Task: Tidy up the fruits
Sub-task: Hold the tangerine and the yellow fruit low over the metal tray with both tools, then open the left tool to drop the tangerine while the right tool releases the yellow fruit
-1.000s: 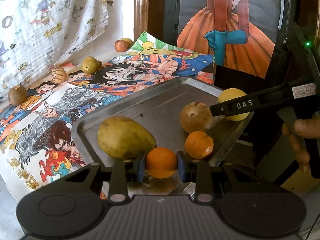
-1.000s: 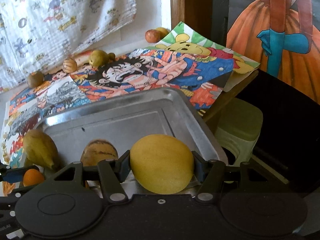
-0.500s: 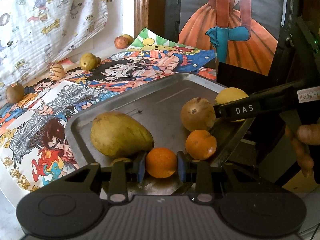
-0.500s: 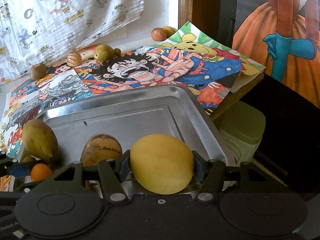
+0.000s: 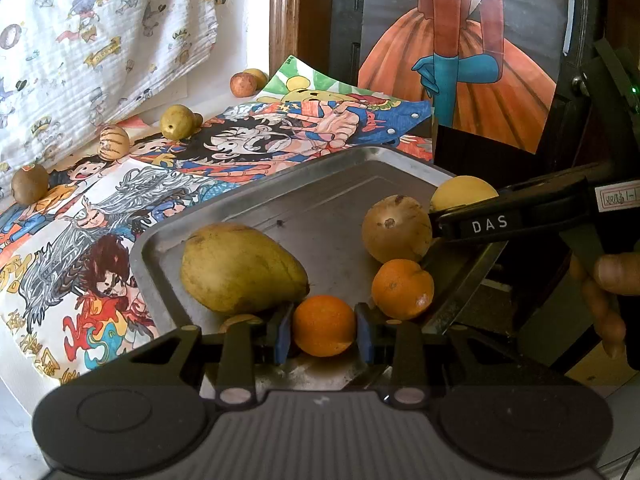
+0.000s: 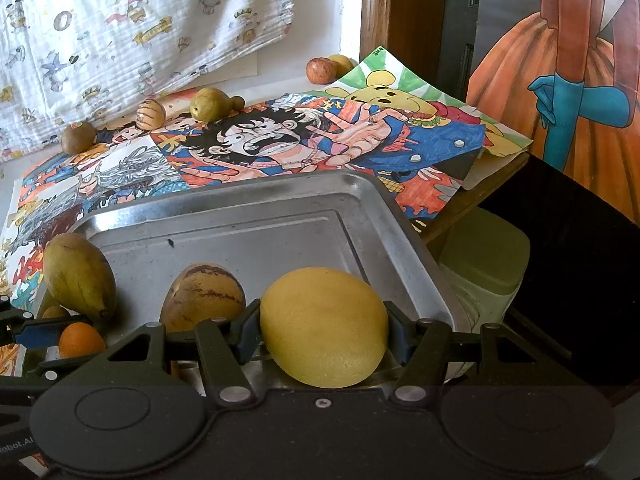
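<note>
A metal tray (image 5: pixel 312 196) (image 6: pixel 224 240) lies on a cartoon-printed cloth. My left gripper (image 5: pixel 323 327) is shut on a small orange (image 5: pixel 323 325) at the tray's near edge. Beside it lie a large green mango (image 5: pixel 240 266), a second orange (image 5: pixel 402 288) and a brown striped fruit (image 5: pixel 396 228). My right gripper (image 6: pixel 322 330) is shut on a yellow lemon-like fruit (image 6: pixel 324 326) (image 5: pixel 460 196) over the tray's right corner. In the right wrist view the mango (image 6: pixel 78 274), the striped fruit (image 6: pixel 204 294) and the held orange (image 6: pixel 80 338) show at left.
Loose fruits lie at the back of the cloth: a brown one (image 5: pixel 29 184), a striped one (image 5: pixel 114 142), a green one (image 5: pixel 176 122) and a reddish pair (image 5: pixel 244 83). A patterned sheet hangs behind. A pale green container (image 6: pixel 484 264) sits right of the table edge. A hand (image 5: pixel 608 284) holds the right gripper.
Both grippers keep their fruits. The left view has drifted so the tray and mango sit slightly lower and nearer; the right gripper has eased forward over the tray.
</note>
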